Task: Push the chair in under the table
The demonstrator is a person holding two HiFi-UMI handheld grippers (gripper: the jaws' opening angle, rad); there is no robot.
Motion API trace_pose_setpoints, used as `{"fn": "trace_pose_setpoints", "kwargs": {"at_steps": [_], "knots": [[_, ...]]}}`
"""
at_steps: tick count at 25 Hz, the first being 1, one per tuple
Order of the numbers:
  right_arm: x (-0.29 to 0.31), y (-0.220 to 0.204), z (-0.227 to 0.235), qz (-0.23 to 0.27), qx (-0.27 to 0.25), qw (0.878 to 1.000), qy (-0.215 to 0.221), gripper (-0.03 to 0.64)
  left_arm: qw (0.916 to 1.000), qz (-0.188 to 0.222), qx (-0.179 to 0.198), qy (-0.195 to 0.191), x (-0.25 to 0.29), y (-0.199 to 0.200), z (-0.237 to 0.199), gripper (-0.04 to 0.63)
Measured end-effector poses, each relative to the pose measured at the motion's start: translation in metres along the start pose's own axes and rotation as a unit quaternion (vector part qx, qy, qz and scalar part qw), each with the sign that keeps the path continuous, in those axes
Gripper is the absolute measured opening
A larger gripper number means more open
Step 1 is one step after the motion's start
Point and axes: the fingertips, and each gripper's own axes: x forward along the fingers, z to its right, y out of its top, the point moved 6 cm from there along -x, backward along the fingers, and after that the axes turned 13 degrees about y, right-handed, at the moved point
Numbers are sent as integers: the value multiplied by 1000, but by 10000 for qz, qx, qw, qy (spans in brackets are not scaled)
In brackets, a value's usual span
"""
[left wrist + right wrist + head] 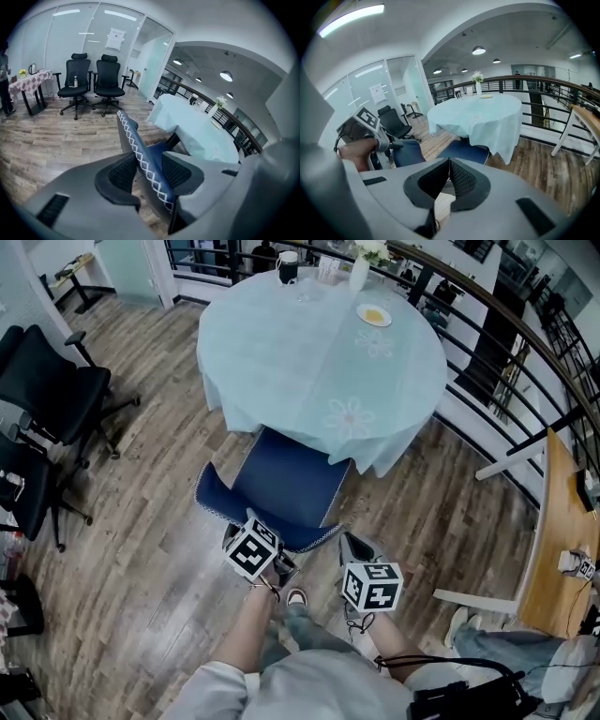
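A blue chair (286, 488) stands with its seat partly under the round table (319, 343), which has a pale blue cloth. My left gripper (262, 526) is shut on the chair's backrest. In the left gripper view that backrest (136, 140), edged with white cross stitching, runs between the jaws of the left gripper (152, 171). My right gripper (349, 538) is by the right end of the backrest. In its own view the right gripper (449, 164) is shut with nothing in it, and the blue seat (464, 151) and the table (480, 115) lie beyond.
A cup (288, 268), a vase (361, 268) and a plate (374, 315) stand on the table. Black office chairs (52, 390) are at the left. A black railing (497, 343) curves behind the table. A wooden desk (558, 540) stands at the right.
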Motion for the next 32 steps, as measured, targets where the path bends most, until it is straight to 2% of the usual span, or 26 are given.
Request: {"fn": "trace_pose_setpoints", "kwargs": {"at_steps": [6, 10, 25, 28, 32], "knots": [[-14, -7, 19, 90, 175, 9997, -150, 17, 9997, 157, 10, 197, -4, -11, 8, 170], [-18, -13, 30, 135, 323, 9991, -220, 17, 9997, 112, 75, 206, -2, -12, 10, 170], [-17, -4, 10, 343, 259, 9991, -40, 17, 9980, -17, 584, -233, -15, -4, 0, 206], [-18, -3, 5, 388, 260, 9989, -45, 17, 9963, 102, 809, -277, -25, -3, -4, 204], [-18, -3, -7, 438, 257, 9987, 8, 17, 9901, 550, 1226, -398, -48, 6, -11, 202]]}}
